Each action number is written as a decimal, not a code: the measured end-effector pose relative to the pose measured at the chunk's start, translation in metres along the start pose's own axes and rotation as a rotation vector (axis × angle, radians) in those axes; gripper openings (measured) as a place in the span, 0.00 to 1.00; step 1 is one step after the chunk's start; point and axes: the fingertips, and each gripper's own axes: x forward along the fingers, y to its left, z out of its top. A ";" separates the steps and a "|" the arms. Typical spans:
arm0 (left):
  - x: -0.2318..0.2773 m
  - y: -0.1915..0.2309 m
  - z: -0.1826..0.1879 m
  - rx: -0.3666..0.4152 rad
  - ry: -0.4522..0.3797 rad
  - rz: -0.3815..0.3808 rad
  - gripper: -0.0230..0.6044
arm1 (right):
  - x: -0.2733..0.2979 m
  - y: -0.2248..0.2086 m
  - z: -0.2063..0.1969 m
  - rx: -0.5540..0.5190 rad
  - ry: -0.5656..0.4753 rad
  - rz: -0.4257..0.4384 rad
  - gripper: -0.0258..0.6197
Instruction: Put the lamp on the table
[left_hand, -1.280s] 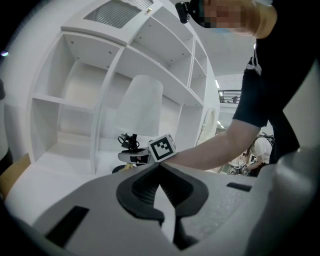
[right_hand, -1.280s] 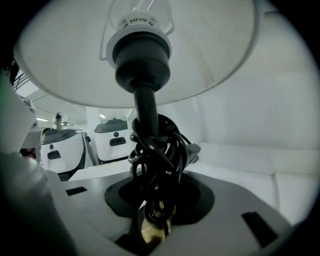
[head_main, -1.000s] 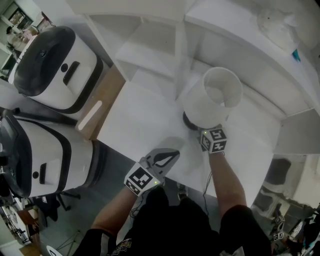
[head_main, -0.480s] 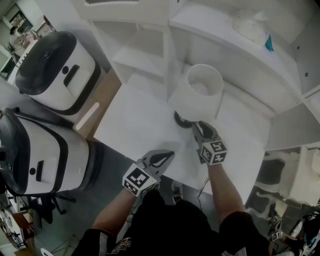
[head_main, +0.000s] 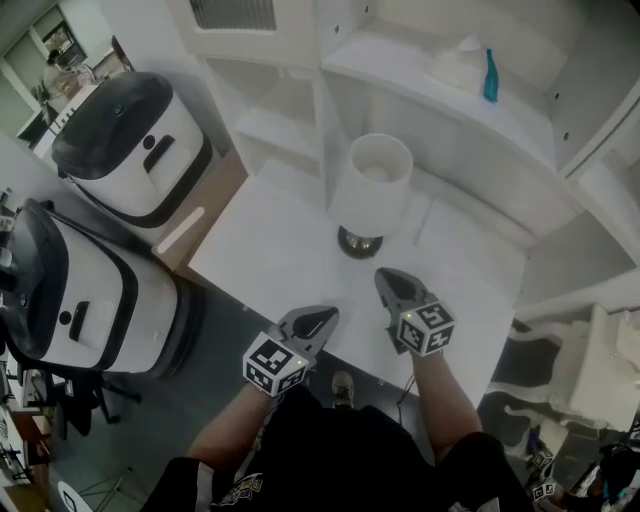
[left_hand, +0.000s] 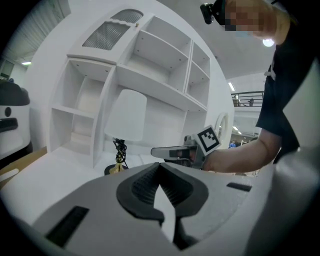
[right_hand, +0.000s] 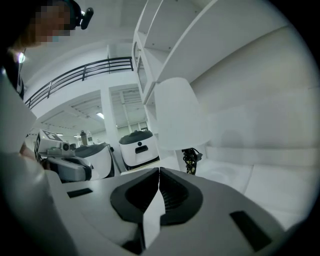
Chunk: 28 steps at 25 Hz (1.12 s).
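**Lamp upright on the worktop, both tools shut**

In the foreground, left tool (left_hand: 159, 165) with dark ribbed pads pressed tip to tip and nothing between. Beyond, on the white worktop (left_hand: 65, 165), lamp (left_hand: 125, 125) upright, with white shade (left_hand: 127, 107) on top, dark cable (left_hand: 120, 149) wound round the stem and dark round base (left_hand: 111, 169) flat on the surface. Behind, white shelf unit (left_hand: 165, 55) with open compartments. Right of the lamp and clear of it, right tool (left_hand: 154, 151) pointing left toward the stem, with jaws just closed together on nothing, marker cube (left_hand: 209, 139) on top and a hand (left_hand: 235, 156) round its rear. At far left, part of a black-and-white machine (left_hand: 7, 107)
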 end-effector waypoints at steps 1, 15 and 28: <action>-0.001 -0.004 0.000 -0.002 -0.004 0.014 0.05 | -0.007 0.004 0.003 0.001 -0.006 0.009 0.08; -0.021 -0.050 0.002 0.011 0.000 0.100 0.05 | -0.057 0.056 0.013 0.019 -0.029 0.115 0.08; -0.077 -0.053 -0.009 0.022 0.000 0.021 0.05 | -0.063 0.122 -0.004 0.024 -0.022 0.062 0.08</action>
